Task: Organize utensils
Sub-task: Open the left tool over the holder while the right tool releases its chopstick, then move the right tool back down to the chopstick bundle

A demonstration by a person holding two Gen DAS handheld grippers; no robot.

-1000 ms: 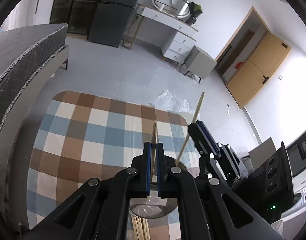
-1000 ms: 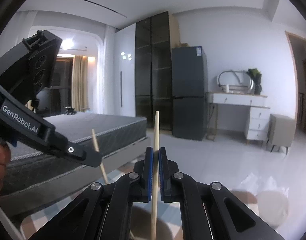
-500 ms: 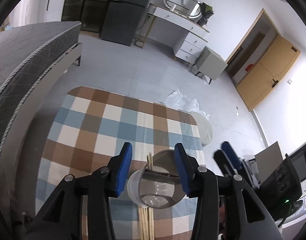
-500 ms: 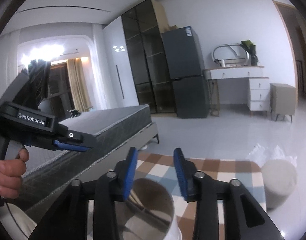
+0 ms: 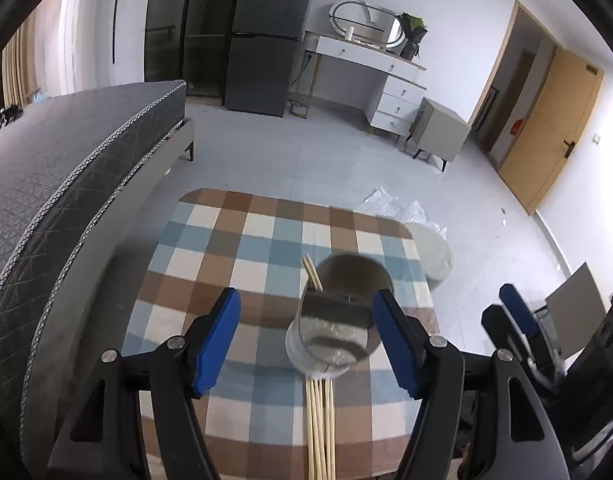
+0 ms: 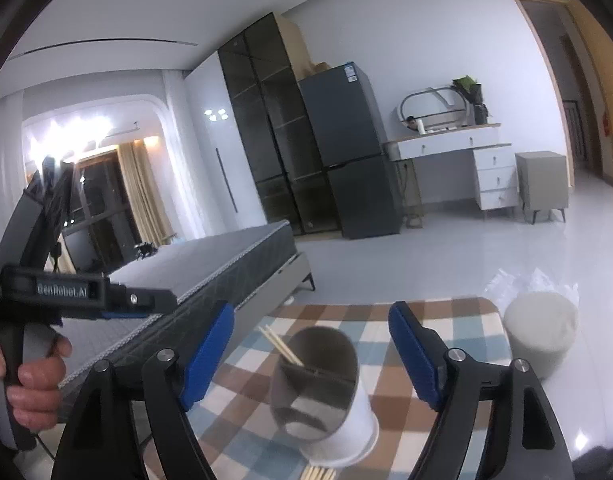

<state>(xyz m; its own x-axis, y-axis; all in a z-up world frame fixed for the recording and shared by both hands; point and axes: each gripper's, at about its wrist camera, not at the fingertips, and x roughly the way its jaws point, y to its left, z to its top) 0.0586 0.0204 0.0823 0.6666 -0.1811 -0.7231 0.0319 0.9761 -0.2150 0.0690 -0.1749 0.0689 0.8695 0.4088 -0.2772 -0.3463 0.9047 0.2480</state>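
A cylindrical utensil holder (image 5: 338,320) with a shiny metal inside stands on the checkered table (image 5: 234,256). Two wooden chopsticks (image 5: 312,274) lean inside it at its far left rim. Several more chopsticks (image 5: 320,424) lie on the table in front of the holder. My left gripper (image 5: 308,336) is open and empty, hovering above and in front of the holder. My right gripper (image 6: 312,354) is open and empty, above the holder (image 6: 318,388), where the two chopsticks (image 6: 280,344) show too. The left gripper's body appears at the left of the right wrist view (image 6: 66,292).
A grey bed (image 5: 58,184) runs along the table's left side. A white round stool (image 5: 432,252) stands off the table's far right corner, with plastic wrap on the floor behind it. The right gripper's body (image 5: 522,320) is at the table's right.
Both grippers were shut on a chopstick each above the holder; they opened, the chopsticks dropped into the holder, and both grippers drew back and opened wider.
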